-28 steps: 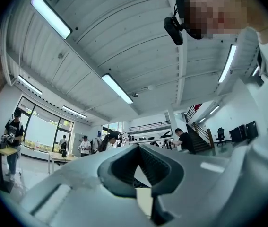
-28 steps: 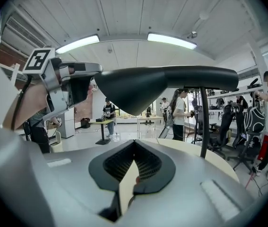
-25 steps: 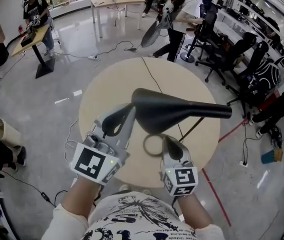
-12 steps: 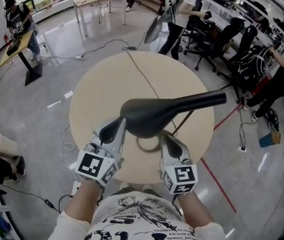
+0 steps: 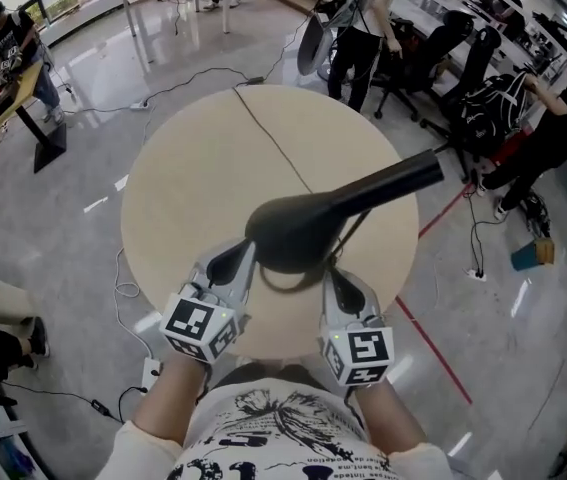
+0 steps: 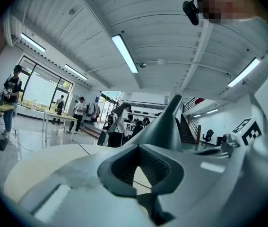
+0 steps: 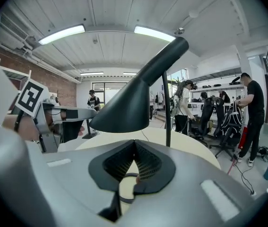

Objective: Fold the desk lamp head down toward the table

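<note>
Both tongs are closed on nothing. The left tongs seem to touch the lamp head at its 8 o'clock edge, and the right tongs sit just beneath its 5 o'clock edge. In the last second the head's narrow tail swung from 3 toward 2 o'clock over the table. The fold looks begun, not finished.

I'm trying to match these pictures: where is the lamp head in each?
Head view: lamp head at centre.
Left gripper view: lamp head right of centre, beyond the jaws.
Right gripper view: lamp head at centre, above the jaws.
Shared landmark: the round table.
</note>
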`<state>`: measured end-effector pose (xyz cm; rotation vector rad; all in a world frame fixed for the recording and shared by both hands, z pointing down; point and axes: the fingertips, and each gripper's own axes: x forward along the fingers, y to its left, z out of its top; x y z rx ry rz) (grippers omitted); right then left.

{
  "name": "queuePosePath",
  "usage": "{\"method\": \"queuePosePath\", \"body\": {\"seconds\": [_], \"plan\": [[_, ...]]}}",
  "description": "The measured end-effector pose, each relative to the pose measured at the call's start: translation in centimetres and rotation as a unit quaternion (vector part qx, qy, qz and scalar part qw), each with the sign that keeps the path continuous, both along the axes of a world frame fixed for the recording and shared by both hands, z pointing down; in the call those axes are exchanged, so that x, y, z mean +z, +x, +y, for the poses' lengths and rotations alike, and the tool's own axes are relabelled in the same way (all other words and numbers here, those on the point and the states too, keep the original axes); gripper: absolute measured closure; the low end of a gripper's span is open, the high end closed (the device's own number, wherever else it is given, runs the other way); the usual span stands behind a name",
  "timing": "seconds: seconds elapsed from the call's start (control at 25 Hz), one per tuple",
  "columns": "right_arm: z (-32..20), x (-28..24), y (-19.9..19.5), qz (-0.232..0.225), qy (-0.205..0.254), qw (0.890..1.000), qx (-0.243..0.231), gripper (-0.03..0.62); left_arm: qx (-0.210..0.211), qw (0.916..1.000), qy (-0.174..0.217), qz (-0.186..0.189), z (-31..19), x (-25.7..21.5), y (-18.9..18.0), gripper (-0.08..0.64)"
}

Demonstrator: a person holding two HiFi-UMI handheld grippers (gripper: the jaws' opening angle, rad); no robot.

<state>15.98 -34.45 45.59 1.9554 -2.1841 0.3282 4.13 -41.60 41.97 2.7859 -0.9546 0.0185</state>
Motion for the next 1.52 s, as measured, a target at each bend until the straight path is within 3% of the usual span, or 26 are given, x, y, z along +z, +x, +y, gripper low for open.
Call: {"method": "queuePosePath", "body": {"seconds": [0.24,0.52,0.8,1.0,1.24,1.52], "plan": [[0.5,0.6,-0.1,-0.003,-0.014,1.0,0.005,0.583,0.014,0.9996,-0.025,-0.006,0.2,2.0,1.4,0.555],[1.0,1.2,0.6,-0.007,-0.023,1.0,0.005,0.583,0.001,0.9995,-0.032,0.008,-0.1,2.4,1.8,0.555],[1.1,0.6,1.0,-0.007,-0.01,1.0,-0.004,0.583,-0.028,0.9995,-0.014,-0.002,0.1,1.6,1.2,0.555],[1.6,-0.3,0.9,-0.002,0.013,1.0,-0.027,0.583,-0.041,0.999,0.014,0.005,2.8,-0.4,1.3,0.555],[3.3,-0.8,0.9,-0.01,0.036,0.997,-0.066,0.583,-0.055,0.9979,0.033,-0.012,7.9,-0.6,2.5,0.555],[5.5,0.6,0.7,-0.015,0.026,0.996,-0.084,0.583,-0.071,0.9973,0.017,-0.007,11.5,0.9,2.5,0.555]]}}
